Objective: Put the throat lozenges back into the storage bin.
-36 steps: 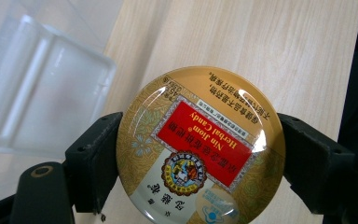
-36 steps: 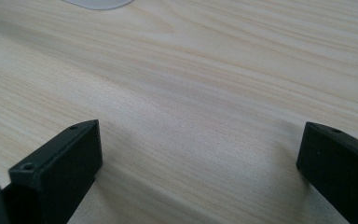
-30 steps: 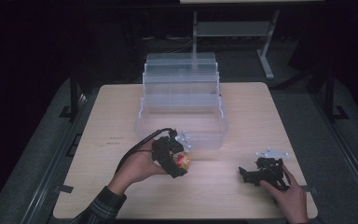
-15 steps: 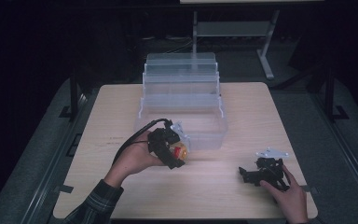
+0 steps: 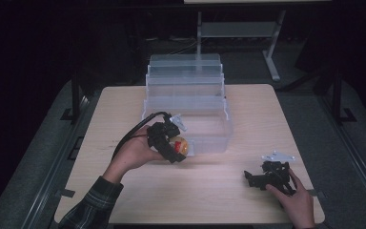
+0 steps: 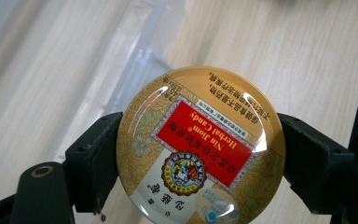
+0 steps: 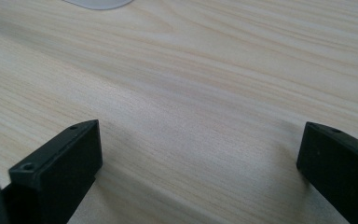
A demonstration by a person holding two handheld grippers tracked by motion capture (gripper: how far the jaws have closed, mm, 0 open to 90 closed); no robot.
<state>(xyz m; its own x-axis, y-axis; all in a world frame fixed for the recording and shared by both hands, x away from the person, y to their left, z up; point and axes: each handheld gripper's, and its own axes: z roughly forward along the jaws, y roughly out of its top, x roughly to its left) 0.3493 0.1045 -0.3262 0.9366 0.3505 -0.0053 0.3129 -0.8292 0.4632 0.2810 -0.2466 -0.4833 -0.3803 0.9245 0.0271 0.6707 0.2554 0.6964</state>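
A round gold candy tin with a red label sits clamped between the two black jaws of my left gripper. From above, the left gripper holds the tin just off the front left wall of a clear plastic bin. My right gripper rests low over the wooden table at the front right, jaws spread wide with bare wood between them.
Behind the front bin, several clear plastic bins step upward toward the table's far edge. Dark floor and metal rails border the table on both sides. A stand rises beyond the far edge.
My left gripper has carried the tin forward and upward, from the table's front left toward the bin's front wall. The right gripper has stayed put.
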